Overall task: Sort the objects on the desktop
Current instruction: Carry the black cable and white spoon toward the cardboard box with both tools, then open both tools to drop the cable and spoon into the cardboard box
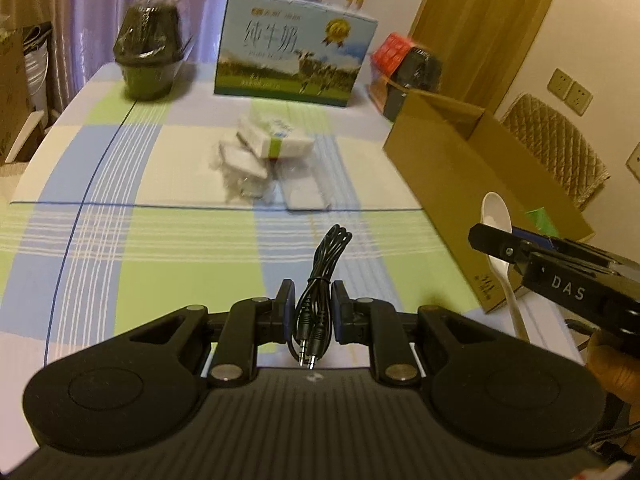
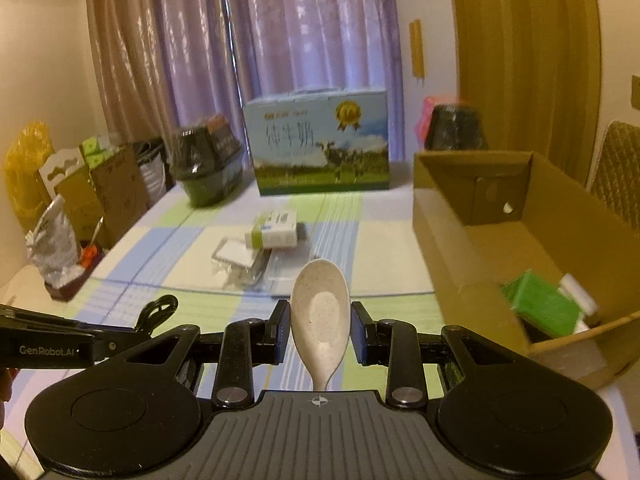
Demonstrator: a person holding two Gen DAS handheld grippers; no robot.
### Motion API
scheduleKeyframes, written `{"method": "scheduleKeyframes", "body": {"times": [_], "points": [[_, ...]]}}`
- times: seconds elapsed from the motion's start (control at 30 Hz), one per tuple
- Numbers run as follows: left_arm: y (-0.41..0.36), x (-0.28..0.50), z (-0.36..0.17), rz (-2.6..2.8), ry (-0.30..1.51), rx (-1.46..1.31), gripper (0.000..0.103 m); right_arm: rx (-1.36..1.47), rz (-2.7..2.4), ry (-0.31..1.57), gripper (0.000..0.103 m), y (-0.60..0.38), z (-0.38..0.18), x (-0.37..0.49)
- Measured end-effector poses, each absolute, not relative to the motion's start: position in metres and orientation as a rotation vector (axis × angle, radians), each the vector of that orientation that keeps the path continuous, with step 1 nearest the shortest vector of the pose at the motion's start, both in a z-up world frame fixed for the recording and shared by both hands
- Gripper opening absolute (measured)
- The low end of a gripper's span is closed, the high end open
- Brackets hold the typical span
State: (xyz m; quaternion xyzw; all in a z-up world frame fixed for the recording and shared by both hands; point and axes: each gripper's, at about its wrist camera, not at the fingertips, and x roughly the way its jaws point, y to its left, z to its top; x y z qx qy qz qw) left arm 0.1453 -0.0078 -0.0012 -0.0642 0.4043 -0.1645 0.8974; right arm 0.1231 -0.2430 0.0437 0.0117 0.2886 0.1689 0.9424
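My left gripper [image 1: 313,292] is shut on a coiled black audio cable [image 1: 320,280], its two jack plugs pointing back toward the camera, held above the checked tablecloth. My right gripper [image 2: 320,320] is shut on a white speckled spoon [image 2: 320,320], bowl forward, handle toward me. In the left wrist view the right gripper [image 1: 490,240] and the spoon [image 1: 498,216] hover beside the open cardboard box [image 1: 440,168]. The right wrist view shows that box [image 2: 452,240] at the right with a green item [image 2: 540,308] inside. White packets [image 1: 264,148] lie piled mid-table.
A blue milk carton [image 1: 292,60] stands at the back, with a wrapped dark pot [image 1: 146,56] to its left and a red-and-black package [image 1: 404,68] to its right. Bags and boxes [image 2: 60,208] sit beyond the table's left edge. A quilted chair [image 1: 560,148] is behind the box.
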Motion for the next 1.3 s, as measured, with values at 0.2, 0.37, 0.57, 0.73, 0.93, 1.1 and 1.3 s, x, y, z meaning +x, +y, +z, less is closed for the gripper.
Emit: {"method": "scheduleKeyframes", "body": {"times": [0.2, 0.37, 0.57, 0.73, 0.93, 1.1, 1.3], "points": [[-0.028, 0.138, 0.017, -0.362, 0.812, -0.109, 0.015, 0.043, 0.317, 0.551, 0.028, -0.265, 0.064, 0.116], [-0.046, 0.134, 0.026, -0.386, 0.799, -0.091, 0.015, 0.058, 0.294, 0.536, 0.028, -0.282, 0.072, 0.111], [-0.069, 0.131, 0.035, -0.422, 0.789, -0.080, 0.015, 0.075, 0.251, 0.515, 0.028, -0.310, 0.083, 0.108], [-0.097, 0.134, 0.041, -0.466, 0.789, -0.059, 0.015, 0.088, 0.213, 0.488, 0.028, -0.341, 0.096, 0.113], [-0.143, 0.144, 0.054, -0.534, 0.771, -0.042, 0.015, 0.099, 0.168, 0.459, 0.028, -0.383, 0.111, 0.132], [-0.185, 0.156, 0.061, -0.596, 0.766, -0.046, 0.015, 0.121, 0.144, 0.450, 0.028, -0.417, 0.119, 0.152], [-0.227, 0.178, 0.065, -0.638, 0.768, -0.068, 0.015, 0.139, 0.146, 0.460, 0.028, -0.442, 0.119, 0.179]]}}
